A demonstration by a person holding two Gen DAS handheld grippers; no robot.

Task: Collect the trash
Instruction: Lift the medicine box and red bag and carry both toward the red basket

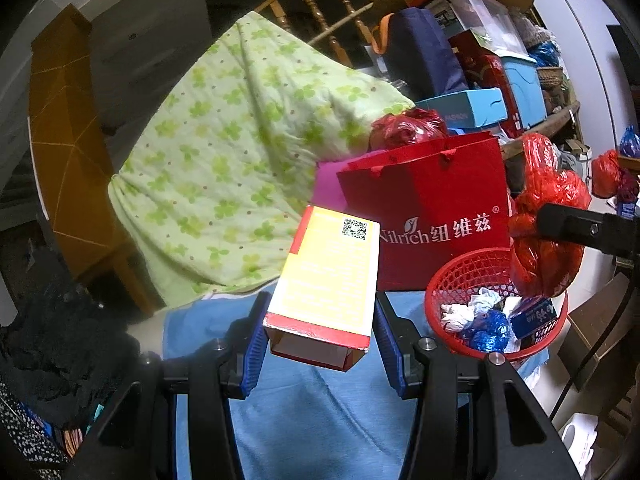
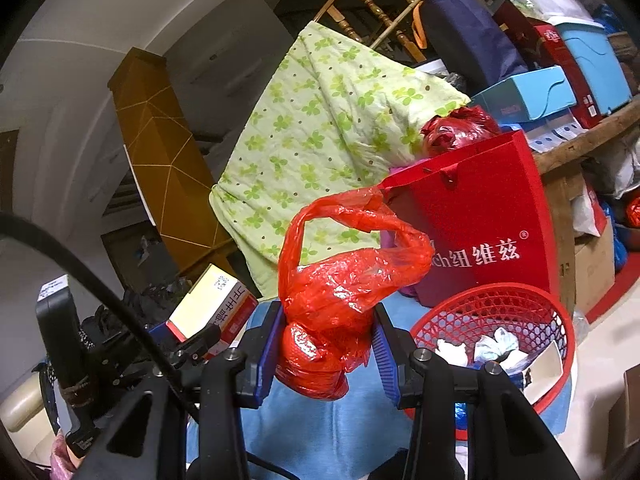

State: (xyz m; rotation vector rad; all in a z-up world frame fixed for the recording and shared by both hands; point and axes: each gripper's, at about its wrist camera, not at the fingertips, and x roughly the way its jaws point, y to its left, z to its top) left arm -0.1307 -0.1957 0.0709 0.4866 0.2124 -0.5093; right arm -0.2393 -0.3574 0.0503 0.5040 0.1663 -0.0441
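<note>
Left gripper (image 1: 320, 332) points slightly downward at lower centre of its view, jaws clamped on one yellow-and-red carton (image 1: 326, 280), which juts up and forward between the pads. Right gripper (image 2: 326, 344), also angled slightly down, is clamped on one crumpled red plastic bag (image 2: 340, 288), handles flopping upward.

One red mesh basket (image 1: 452, 276) sits at lower right on the blue cloth (image 1: 312, 412), holding crumpled tissues, a blue wrapper and a small blue packet. One red paper gift bag (image 1: 432, 200) stands just behind the basket. A green floral quilt (image 1: 224, 160) fills the left centre; stacked boxes crowd the upper right.
</note>
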